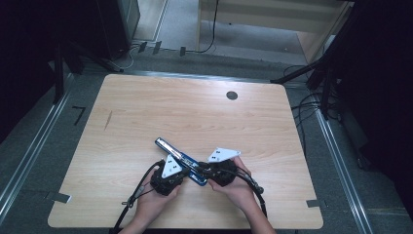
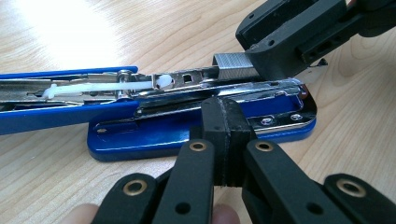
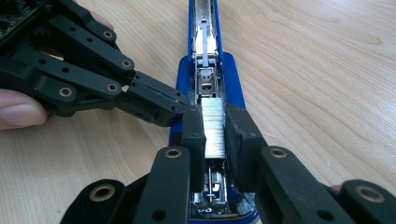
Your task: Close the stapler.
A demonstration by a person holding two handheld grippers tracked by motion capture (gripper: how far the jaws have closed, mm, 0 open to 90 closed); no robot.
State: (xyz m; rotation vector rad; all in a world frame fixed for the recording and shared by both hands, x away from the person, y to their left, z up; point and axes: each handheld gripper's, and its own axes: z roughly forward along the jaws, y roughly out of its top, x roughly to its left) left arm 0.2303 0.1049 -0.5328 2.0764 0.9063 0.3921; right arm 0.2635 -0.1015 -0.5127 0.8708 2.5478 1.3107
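Blue stapler [image 1: 181, 160] lying opened flat on pale wooden counter [image 1: 146, 112], near its front edge, between two hands. Lid swung back and stretched away toward the counter's middle, metal magazine channel laid bare, white plastic pusher [image 2: 100, 87] resting in the track. Base plate flat on the wood.

Left gripper [image 2: 227, 122] with fingers [image 2: 216, 140] clenched fully together, nothing between them, tip pressed against the near side of the stapler's blue base. Seen from the right gripper view, coming in from the left side and meeting the base just beside the staples. Held in left hand [image 1: 157, 196] at the counter's front.

Right gripper [image 3: 215, 133] with fingers [image 3: 193, 135] grasping a silver strip of staples [image 3: 213, 130], one pad on each long side. Strip held level, directly over the open magazine near the stapler's front end; whether touching the channel cannot be told. Same strip visible in the left gripper view, poking out from the black pads above the chrome rail. Right hand [image 1: 238, 187] close beside the left, grey three-cornered plates nearly meeting over the stapler.
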